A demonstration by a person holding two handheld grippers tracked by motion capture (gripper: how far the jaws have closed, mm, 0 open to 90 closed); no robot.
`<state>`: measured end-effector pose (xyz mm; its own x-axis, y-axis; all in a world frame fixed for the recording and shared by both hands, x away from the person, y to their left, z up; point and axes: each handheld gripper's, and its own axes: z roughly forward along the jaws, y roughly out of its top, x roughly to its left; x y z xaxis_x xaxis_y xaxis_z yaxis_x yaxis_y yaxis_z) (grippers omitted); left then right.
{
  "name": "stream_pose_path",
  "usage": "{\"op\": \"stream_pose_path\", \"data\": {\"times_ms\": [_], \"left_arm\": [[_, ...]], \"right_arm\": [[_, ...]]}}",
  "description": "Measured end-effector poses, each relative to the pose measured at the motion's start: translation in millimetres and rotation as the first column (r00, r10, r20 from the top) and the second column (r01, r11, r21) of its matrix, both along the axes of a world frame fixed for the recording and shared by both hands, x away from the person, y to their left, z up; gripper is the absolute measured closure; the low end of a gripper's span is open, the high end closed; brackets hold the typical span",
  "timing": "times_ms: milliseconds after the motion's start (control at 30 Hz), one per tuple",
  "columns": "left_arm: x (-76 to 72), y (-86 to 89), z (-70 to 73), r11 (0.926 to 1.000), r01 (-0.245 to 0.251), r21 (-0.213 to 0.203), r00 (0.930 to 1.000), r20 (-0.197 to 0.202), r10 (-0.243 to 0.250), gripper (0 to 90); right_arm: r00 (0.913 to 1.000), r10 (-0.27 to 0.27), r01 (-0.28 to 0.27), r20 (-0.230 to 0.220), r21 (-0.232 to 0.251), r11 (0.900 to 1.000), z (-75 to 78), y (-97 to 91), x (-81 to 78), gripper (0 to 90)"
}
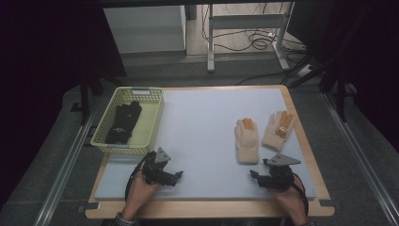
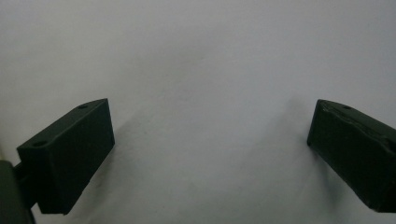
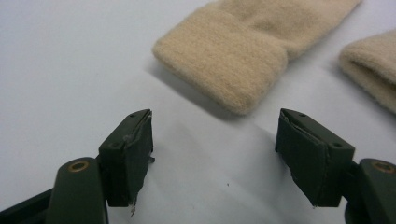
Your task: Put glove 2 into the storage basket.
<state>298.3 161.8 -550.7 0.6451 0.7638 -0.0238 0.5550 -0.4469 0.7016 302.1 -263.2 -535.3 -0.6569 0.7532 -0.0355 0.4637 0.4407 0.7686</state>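
Two cream knitted gloves with orange fingertips lie palm down on the pale mat, one point(image 1: 246, 136) left of the other point(image 1: 278, 129). Black gloves point(image 1: 123, 122) rest inside a yellow basket point(image 1: 153, 125) at the mat's left edge. My right gripper point(image 1: 254, 175) sits low near the front right, open and empty, just below the left cream glove's cuff point(image 3: 224, 63); the other cuff point(image 3: 371, 70) shows at the right edge. My left gripper point(image 1: 179, 175) is near the front left, in front of the basket. Its jaws stand wide apart over bare mat point(image 2: 205, 93) with nothing between them.
The mat point(image 1: 202, 122) lies on a wooden board point(image 1: 301, 136) whose rim shows on the right and front. Beyond the table stand a metal frame point(image 1: 244, 21) and loose cables point(image 1: 259, 40) on the floor. Dark rails point(image 1: 66, 160) run along both sides.
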Motion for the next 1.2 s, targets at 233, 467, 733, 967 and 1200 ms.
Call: {"op": "stream_pose_path", "data": {"times_ms": [233,467,733,967,1200], "left_arm": [[1.3,1.0,-0.6,1.0000,-0.002,-0.007,0.9998,-0.017,0.002,1.1],[1.2,1.2,-0.8,0.9999,-0.003,-0.010,0.9999,-0.017,0.003,1.1],[1.2,1.3,-0.9,0.9999,-0.003,-0.010,0.9998,-0.017,0.003,1.1],[1.2,1.3,-0.9,0.9999,-0.003,-0.011,0.9998,-0.017,0.003,1.1],[1.2,1.3,-0.9,0.9999,-0.003,-0.012,0.9999,-0.017,0.003,1.1]], "right_arm": [[0.9999,0.009,-0.009,-0.009,-0.007,0.9999,2.1,-0.6,0.9,28.4],[1.0000,-0.002,0.002,-0.003,0.034,0.9994,18.5,-4.7,3.5,29.5],[0.9992,0.026,-0.026,0.030,0.003,0.9997,50.5,1.0,35.5,38.4],[0.9974,0.065,-0.064,0.031,-0.031,0.9974,52.1,10.4,68.3,41.2],[0.9920,0.127,-0.126,-0.001,-0.065,0.9898,36.1,24.1,101.4,28.2]]}}
